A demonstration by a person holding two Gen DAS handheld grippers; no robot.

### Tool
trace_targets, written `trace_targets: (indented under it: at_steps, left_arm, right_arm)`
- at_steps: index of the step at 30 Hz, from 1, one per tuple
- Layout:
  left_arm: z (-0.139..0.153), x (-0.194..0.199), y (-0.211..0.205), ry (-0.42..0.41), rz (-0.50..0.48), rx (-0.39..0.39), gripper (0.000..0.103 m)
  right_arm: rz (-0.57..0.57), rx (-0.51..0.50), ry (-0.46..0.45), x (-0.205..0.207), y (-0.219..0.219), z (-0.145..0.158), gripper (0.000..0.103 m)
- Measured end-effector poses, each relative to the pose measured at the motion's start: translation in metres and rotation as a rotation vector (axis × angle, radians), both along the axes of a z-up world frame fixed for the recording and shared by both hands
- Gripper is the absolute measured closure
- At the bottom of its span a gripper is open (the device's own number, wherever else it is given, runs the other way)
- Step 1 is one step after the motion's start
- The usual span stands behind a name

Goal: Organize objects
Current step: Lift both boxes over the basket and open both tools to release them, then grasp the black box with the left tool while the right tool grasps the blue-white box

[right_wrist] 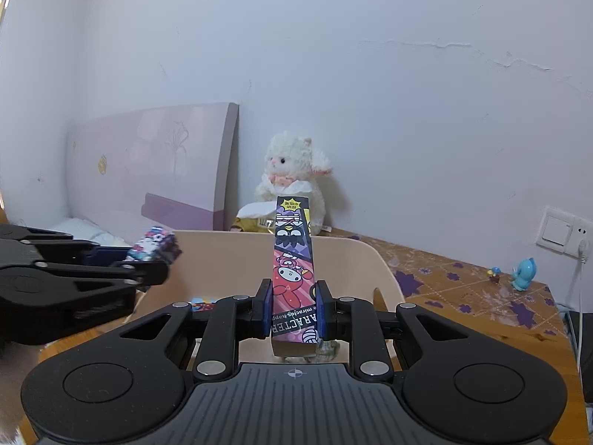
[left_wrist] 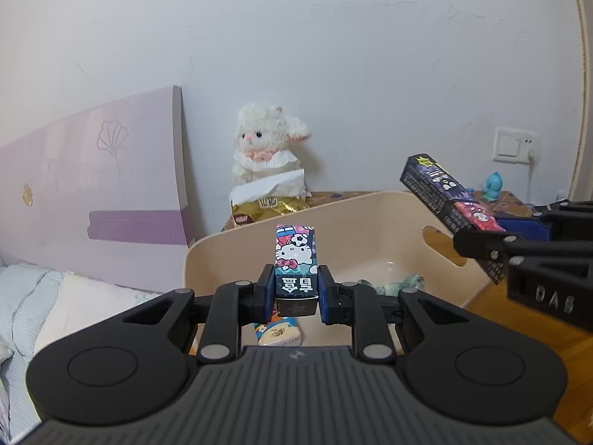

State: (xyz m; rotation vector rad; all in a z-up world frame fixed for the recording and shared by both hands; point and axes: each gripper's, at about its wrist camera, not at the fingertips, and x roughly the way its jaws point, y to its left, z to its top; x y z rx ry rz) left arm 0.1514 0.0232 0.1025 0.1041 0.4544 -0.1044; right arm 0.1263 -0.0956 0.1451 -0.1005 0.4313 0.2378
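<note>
Above the open beige storage bin, you hold both grippers aloft with a carton in each: the left gripper is clamped on a short cartoon-cat carton that stands up between its blue pads, directly over the bin's near wall, while the right gripper pinches a long, narrow cartoon-character carton low on its length, so most of it rises ahead of the fingers and tilts slightly toward the bin's far rim. Seen from the left wrist, that long carton hangs at an angle over the bin's right side, near the cut-out handle. Below your left gripper, the bin already holds a pale snack packet and a crumpled green-and-white item whose nature cannot be made out, and from the right wrist a colourful flat packet shows on the bin floor just left of your fingers. By that evidence the sorting looks partly done: a few things are in, two are in hand and neither is released yet. Beyond the bin, a white plush lamb sitting on a gold packet, and a small blue figurine off to your right, lie outside it; whether they belong to the job cannot be told.
</note>
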Motion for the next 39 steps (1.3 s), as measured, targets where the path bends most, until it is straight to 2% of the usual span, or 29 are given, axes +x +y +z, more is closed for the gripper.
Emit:
trace_targets:
  at_steps: [4, 8, 12, 17, 18, 19, 20, 22, 23, 24, 25, 26, 33, 39]
  left_arm:
    - [-0.013, 0.024, -0.005, 0.046, 0.029, 0.005, 0.078]
    - [-0.025, 0.042, -0.005, 0.097, 0.111, 0.048, 0.078]
    - [-0.033, 0.059, -0.001, 0.176, 0.123, 0.052, 0.078]
    - [-0.042, 0.072, 0.005, 0.274, 0.134, 0.041, 0.078]
    - [-0.043, 0.073, 0.007, 0.287, 0.132, 0.034, 0.078]
    - [-0.043, 0.072, 0.008, 0.293, 0.131, 0.03, 0.078]
    - [-0.042, 0.071, 0.009, 0.291, 0.13, 0.026, 0.077]
    - [-0.039, 0.068, 0.008, 0.287, 0.126, 0.036, 0.07]
    - [-0.036, 0.066, 0.008, 0.281, 0.12, 0.037, 0.057]
    - [-0.033, 0.064, 0.008, 0.269, 0.114, 0.034, 0.039]
    - [-0.028, 0.06, 0.009, 0.252, 0.117, 0.026, 0.031]
    - [-0.023, 0.055, 0.011, 0.228, 0.119, 0.012, 0.021]
    - [0.007, 0.033, 0.015, 0.155, 0.134, -0.027, 0.015]
    - [0.016, 0.009, 0.016, 0.132, 0.147, -0.039, 0.013]
  right_arm:
    - [-0.007, -0.012, 0.034, 0.024, 0.006, -0.011, 0.082]
    - [-0.032, -0.025, 0.071, 0.048, 0.009, -0.022, 0.082]
    - [-0.044, -0.032, 0.136, 0.069, 0.01, -0.038, 0.082]
    - [-0.037, -0.059, 0.197, 0.072, 0.015, -0.052, 0.081]
    - [-0.038, -0.057, 0.201, 0.071, 0.015, -0.053, 0.079]
    - [-0.037, -0.057, 0.208, 0.072, 0.016, -0.054, 0.069]
    - [-0.037, -0.055, 0.214, 0.071, 0.015, -0.053, 0.069]
    - [-0.036, -0.047, 0.204, 0.067, 0.014, -0.048, 0.059]
    - [-0.037, -0.045, 0.197, 0.065, 0.014, -0.045, 0.056]
    - [-0.042, -0.039, 0.186, 0.062, 0.013, -0.042, 0.047]
    - [-0.048, -0.03, 0.176, 0.058, 0.01, -0.037, 0.038]
    - [-0.053, -0.022, 0.167, 0.054, 0.008, -0.033, 0.035]
    - [-0.062, 0.018, 0.121, 0.025, -0.003, -0.006, 0.006]
    - [-0.031, 0.014, 0.119, -0.001, -0.01, 0.0, 0.0]
